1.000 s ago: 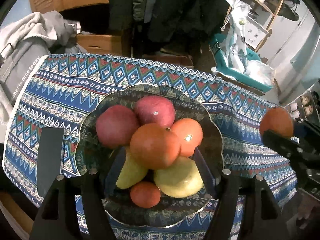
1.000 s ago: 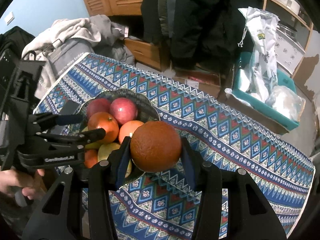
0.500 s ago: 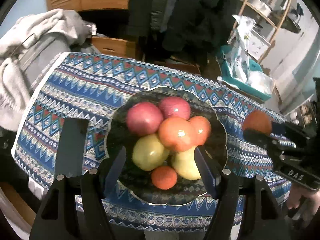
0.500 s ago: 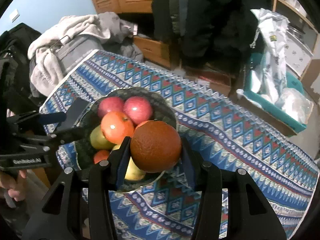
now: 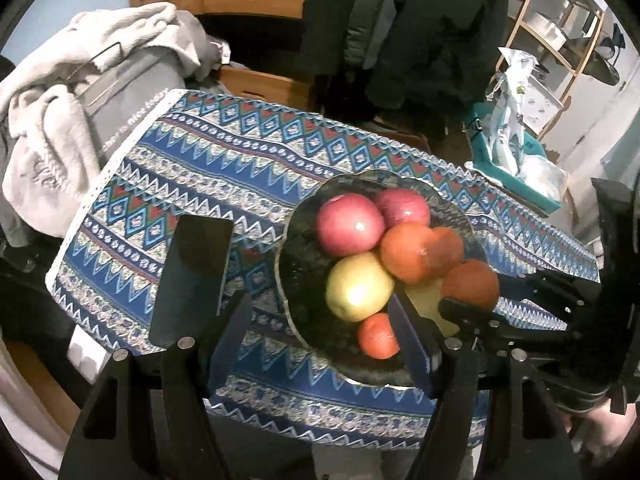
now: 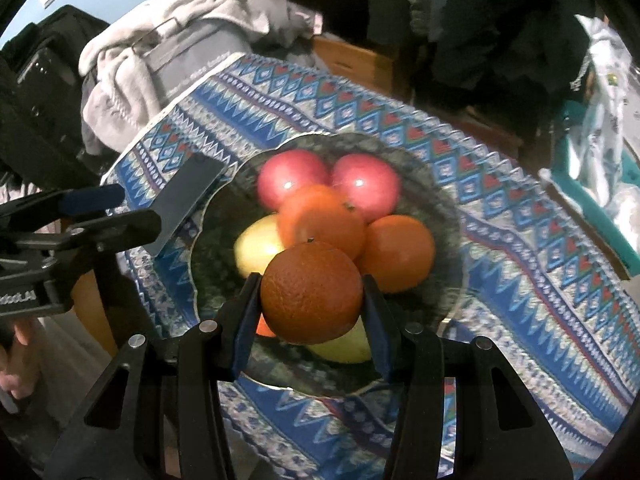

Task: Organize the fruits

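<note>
A dark glass bowl (image 6: 448,204) on the patterned tablecloth holds two red apples (image 6: 292,182), oranges (image 6: 320,220), a yellow apple (image 6: 258,246) and more fruit. My right gripper (image 6: 311,300) is shut on an orange (image 6: 312,292) and holds it above the bowl's near side; the held orange also shows in the left wrist view (image 5: 472,284), over the bowl (image 5: 304,280). My left gripper (image 5: 320,336) is open and empty, at the table's near edge, left of the bowl's middle.
A black phone (image 5: 192,280) lies on the cloth left of the bowl. A chair piled with grey and white clothes (image 5: 80,80) stands at the table's left end. A teal bin with plastic bags (image 5: 520,152) sits beyond the table on the right.
My right gripper has carried the orange leftward, over the bowl. My left gripper has pulled back and shifted left, so the bowl now sits to its right.
</note>
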Demonstrator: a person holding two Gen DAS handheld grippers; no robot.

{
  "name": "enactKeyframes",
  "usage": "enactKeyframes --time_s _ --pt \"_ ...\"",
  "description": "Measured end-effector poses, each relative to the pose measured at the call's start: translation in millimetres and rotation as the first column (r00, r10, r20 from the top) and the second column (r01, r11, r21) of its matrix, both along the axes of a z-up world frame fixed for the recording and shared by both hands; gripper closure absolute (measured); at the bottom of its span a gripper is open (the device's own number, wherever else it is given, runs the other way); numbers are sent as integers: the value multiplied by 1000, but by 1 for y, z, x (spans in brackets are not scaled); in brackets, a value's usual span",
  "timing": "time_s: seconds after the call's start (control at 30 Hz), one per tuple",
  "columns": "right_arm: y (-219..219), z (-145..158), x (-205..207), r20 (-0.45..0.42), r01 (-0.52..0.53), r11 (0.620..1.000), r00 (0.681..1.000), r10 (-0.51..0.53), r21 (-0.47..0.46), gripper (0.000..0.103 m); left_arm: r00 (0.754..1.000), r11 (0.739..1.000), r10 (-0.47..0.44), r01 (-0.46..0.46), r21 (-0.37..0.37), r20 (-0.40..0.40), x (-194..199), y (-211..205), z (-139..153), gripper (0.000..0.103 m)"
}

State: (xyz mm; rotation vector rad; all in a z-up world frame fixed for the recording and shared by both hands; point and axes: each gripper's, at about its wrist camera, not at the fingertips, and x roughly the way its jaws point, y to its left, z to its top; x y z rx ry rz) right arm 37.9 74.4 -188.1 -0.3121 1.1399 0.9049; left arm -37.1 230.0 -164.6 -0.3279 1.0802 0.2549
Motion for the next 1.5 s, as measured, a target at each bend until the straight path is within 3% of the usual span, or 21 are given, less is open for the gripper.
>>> enactKeyframes --time_s 0.4,0.8,1.13,1.33,1.5 --pt "31 -22 -12 -40 -35 999 999 34 -28 55 999 999 43 -44 -28 -15 -16 18 -6 31" --pt "27 -13 -8 -25 -21 1000 999 20 -16 55 999 999 31 -31 -29 -10 -17 13 -3 31" --pt "4 36 -6 68 18 1000 997 -19 25 54 999 1000 -1 1 -2 33 -15 -4 24 28" --pt "-15 71 -4 118 56 996 991 -64 70 50 995 997 -37 30 74 95 -19 -22 52 25" --pt "-33 96 -3 155 97 991 982 -111 98 47 988 996 -58 48 74 146 -22 -32 73 22"
